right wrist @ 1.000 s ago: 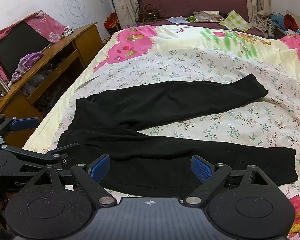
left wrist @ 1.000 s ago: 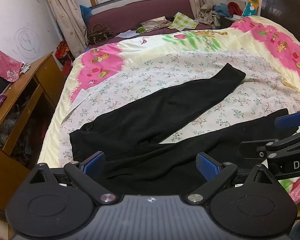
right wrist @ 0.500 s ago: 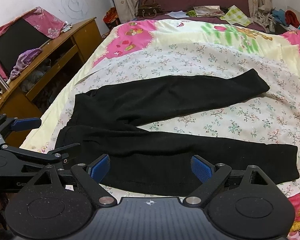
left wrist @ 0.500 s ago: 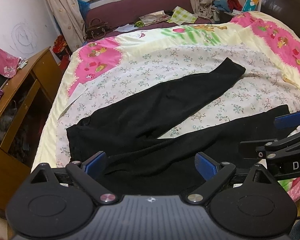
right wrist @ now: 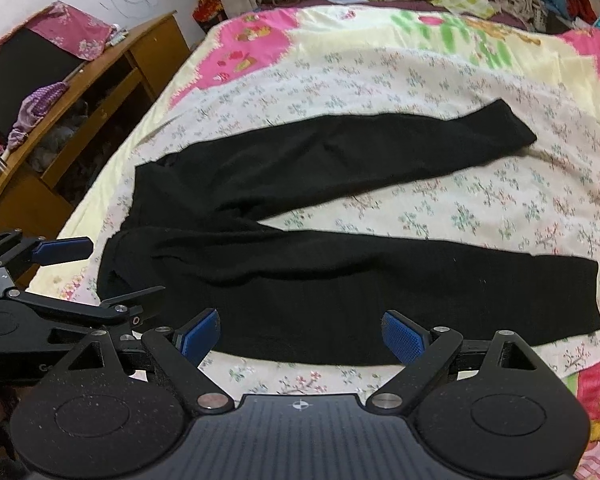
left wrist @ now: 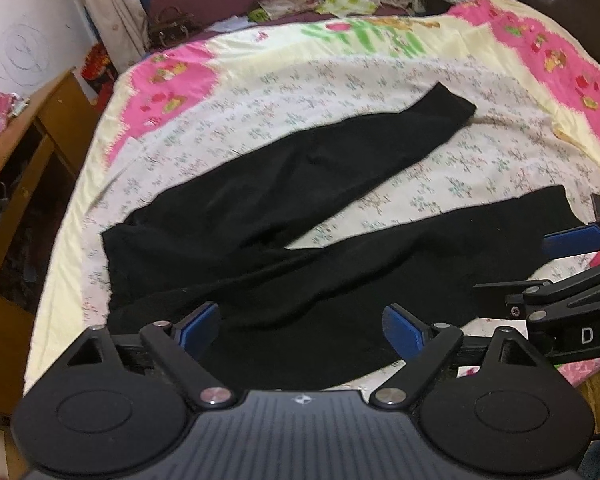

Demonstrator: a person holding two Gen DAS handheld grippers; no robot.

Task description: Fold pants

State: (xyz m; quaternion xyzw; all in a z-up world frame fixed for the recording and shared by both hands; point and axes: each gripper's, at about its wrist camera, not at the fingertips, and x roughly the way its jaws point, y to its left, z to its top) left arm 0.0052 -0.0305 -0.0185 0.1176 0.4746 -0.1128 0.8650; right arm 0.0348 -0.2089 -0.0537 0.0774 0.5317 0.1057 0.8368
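Lying splayed lengthwise across the floral bed (right wrist: 480, 92), the black fabric pants (right wrist: 340, 276) put the waistband beside the released left claw (left wrist: 300, 330), the near cuff toward the released right claw (right wrist: 300, 330)

The bed (right wrist: 440, 92) lies bare from 10 to 2 o'clock beyond the black pants (right wrist: 340, 280), and a bare wedge runs between the two legs toward 3 o'clock. At 9 o'clock a wooden cabinet (right wrist: 100, 92) stands close along the bed's edge. At 12 o'clock a cluttered window ledge (left wrist: 300, 0) bounds the far side.
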